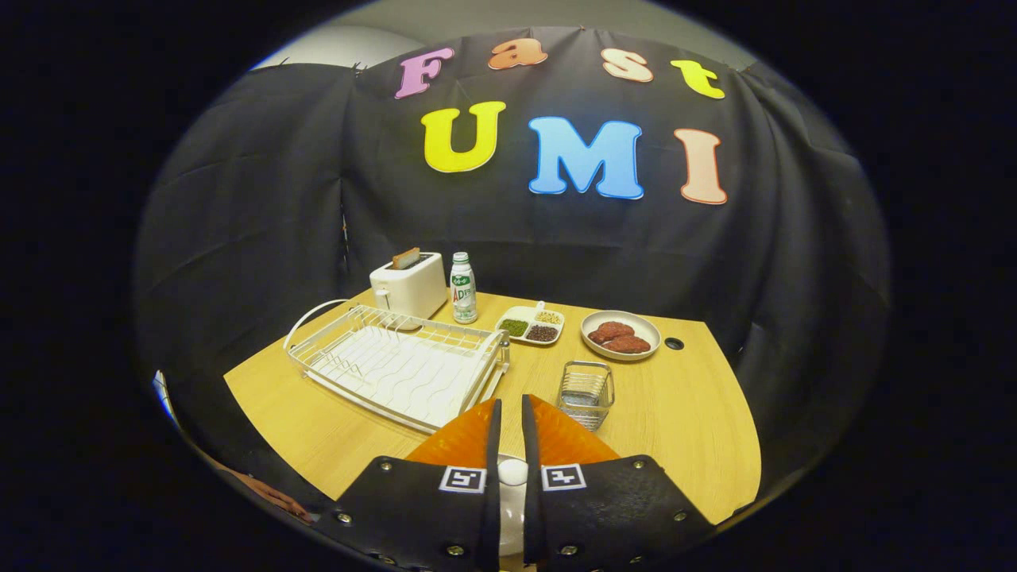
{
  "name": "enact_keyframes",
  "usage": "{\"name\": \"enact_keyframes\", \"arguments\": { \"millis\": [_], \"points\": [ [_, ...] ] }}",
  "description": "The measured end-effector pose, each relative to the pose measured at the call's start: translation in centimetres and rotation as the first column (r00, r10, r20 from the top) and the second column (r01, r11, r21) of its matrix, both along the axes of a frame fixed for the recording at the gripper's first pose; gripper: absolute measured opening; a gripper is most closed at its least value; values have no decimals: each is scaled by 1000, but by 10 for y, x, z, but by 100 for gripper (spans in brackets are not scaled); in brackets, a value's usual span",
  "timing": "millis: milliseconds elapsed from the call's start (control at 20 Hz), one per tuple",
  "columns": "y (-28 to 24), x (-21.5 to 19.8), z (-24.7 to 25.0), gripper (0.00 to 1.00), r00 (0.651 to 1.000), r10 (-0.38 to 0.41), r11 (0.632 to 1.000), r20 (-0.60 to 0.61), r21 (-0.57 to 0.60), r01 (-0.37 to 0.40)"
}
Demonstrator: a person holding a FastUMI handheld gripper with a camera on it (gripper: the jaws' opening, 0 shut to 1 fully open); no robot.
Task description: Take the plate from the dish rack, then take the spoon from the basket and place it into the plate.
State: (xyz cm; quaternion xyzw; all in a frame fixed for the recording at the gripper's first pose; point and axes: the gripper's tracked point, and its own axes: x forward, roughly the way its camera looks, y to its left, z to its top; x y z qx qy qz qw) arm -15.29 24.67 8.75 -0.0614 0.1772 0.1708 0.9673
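At the bottom middle, the gripper [511,401] is closed on a white spoon [512,473], held over the orange plate [461,441]. Nothing is seen in the white dish rack [397,369], left of center, or in the small basket [585,393], just right of the fingers. Further up, brown patties are kept in a bowl [589,330], and seeds in a split tray [531,324].

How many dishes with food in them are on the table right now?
2. A divided dish sits right of the bottle; a round plate of patties lies right of that, beyond the wire basket. The tongs are closed.
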Motion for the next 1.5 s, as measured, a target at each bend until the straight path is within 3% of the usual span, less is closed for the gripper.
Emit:
{"name": "enact_keyframes", "arguments": {
  "millis": [500, 1000, 1150, 1200, 1250, 1400, 1500],
  "points": [
    [49, 2, -35, 11, 990, 126, 992, -69, -23, -127],
    [63, 3, -48, 11, 978, 193, 981, -79, 28, -192],
    [57, 7, -56, 19, 976, 199, 980, -90, 33, -197],
    [50, 8, -50, 28, 979, 187, 982, -78, 31, -185],
    [42, 11, -43, 46, 984, 171, 985, -57, 28, -169],
    [11, 17, -10, 49, 994, 102, 993, 47, 49, -104],
    [-25, 28, 16, 49, 991, 15, 998, 132, 61, -24]
  ]
}}
